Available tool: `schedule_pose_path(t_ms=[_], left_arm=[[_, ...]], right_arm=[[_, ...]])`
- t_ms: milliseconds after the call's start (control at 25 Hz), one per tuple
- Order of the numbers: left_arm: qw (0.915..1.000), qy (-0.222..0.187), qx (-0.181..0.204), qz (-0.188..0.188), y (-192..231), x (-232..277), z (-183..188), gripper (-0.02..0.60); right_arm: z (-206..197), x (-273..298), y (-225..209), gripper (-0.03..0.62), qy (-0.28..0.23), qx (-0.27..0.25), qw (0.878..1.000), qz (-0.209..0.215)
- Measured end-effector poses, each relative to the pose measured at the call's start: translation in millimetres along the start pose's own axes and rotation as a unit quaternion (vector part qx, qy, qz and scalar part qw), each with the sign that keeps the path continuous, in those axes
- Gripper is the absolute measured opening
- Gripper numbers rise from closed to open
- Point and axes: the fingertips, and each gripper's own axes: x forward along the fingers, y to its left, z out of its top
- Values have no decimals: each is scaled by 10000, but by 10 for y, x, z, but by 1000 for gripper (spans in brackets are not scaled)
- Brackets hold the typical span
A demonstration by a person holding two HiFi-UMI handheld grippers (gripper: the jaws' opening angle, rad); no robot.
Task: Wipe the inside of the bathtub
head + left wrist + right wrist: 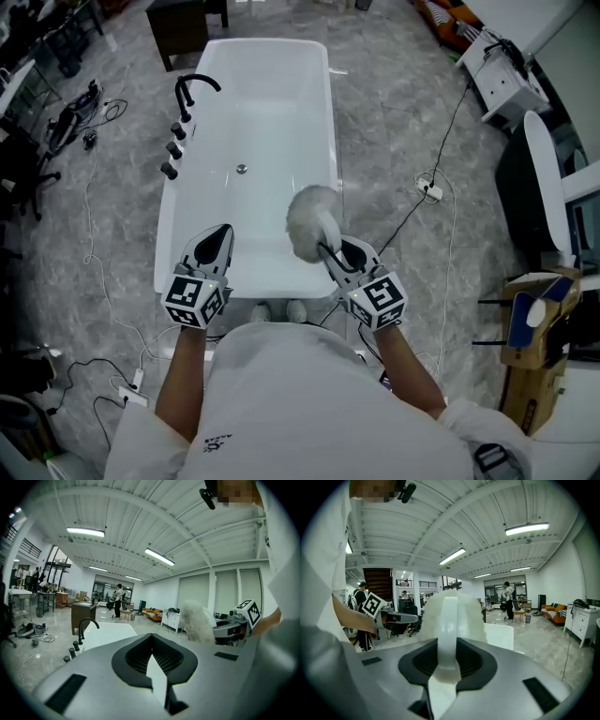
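One duster (312, 217) in right gripper's (330, 251) fingers above bathtub (262, 112); left gripper's (220, 234) closed, faucet (192, 89) beyond.

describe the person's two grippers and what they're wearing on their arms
The left gripper and right gripper have pale grey shells with black inner jaw linings, each carrying a cube of black-and-white square markers. The person wears a white short-sleeved top.

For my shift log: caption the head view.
Right tool holds a white duster over the tub, near its right corner; left tool hovers empty, shut.
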Motion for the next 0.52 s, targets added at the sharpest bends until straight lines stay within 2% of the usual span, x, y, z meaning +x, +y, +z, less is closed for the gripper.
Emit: schedule_pose_path(t_ms=[520], left_arm=[[10000,-37,8,-33,76,-179,-17,12]], right_arm=[[32,-8,98,101,-91,93,9999,-56]])
